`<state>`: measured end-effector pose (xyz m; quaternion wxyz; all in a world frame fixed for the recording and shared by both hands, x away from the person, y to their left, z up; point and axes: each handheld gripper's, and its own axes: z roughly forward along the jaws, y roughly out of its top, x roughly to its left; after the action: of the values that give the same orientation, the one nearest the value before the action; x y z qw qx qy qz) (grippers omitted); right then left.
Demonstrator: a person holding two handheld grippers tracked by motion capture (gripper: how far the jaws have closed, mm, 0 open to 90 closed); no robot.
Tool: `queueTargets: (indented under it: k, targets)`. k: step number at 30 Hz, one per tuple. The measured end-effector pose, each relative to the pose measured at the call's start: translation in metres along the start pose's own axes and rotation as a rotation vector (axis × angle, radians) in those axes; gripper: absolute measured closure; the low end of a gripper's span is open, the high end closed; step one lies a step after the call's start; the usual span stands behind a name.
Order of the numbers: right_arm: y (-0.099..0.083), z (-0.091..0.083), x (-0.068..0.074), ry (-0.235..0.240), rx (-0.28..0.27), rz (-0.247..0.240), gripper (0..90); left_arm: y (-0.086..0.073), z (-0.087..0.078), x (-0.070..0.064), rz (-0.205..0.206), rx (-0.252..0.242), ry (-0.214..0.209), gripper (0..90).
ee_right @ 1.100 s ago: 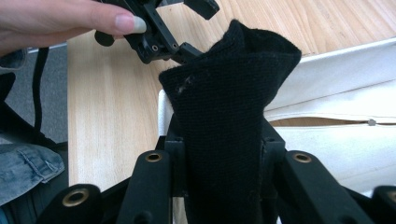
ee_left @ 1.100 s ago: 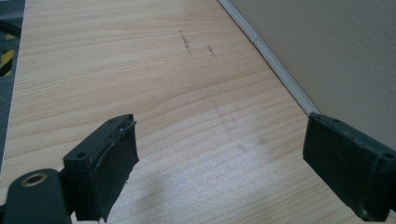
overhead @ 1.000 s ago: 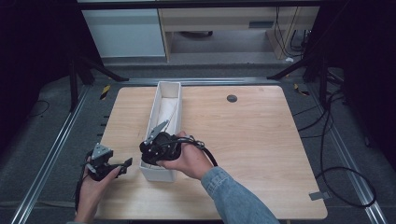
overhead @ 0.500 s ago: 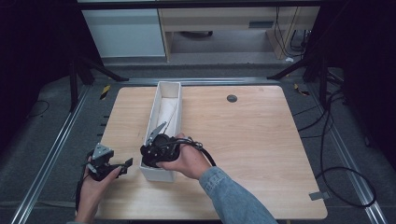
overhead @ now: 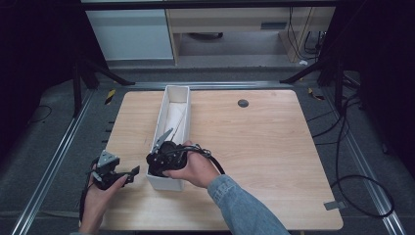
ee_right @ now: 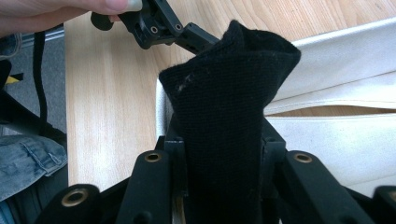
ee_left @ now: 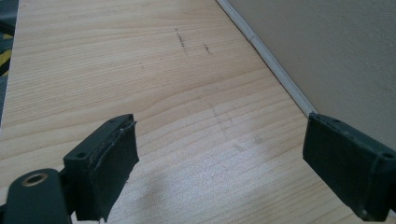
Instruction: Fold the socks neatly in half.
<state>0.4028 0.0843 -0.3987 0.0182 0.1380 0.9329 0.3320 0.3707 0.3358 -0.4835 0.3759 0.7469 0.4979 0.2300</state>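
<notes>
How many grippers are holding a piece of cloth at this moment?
1. The right gripper clamps a black cloth over the white box; the left gripper stands open over bare table.

No readable text, labels or numbers anywhere.

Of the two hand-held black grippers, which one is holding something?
The right gripper: its jaws clamp a black knitted cloth over the white box. The left gripper is open.

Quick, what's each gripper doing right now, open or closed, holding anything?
Left gripper: open, holding nothing, beside the white box.
Right gripper: closed on a black cloth, over the box.
</notes>
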Motion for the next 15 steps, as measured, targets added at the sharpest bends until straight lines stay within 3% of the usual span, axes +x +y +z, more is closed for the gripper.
queueTargets:
  k: [6, 15]
  targets:
    - [-0.0001, 0.0001, -0.0005, 0.011, 0.001, 0.006, 64.0, 0.0000, 0.0000, 0.0001, -0.003, -0.002, 0.000, 9.7]
    - [-0.0006, -0.0037, -0.0010, 0.001, -0.007, 0.023, 54.7, -0.0002, 0.0002, 0.0005, -0.004, 0.001, 0.003, 10.0]
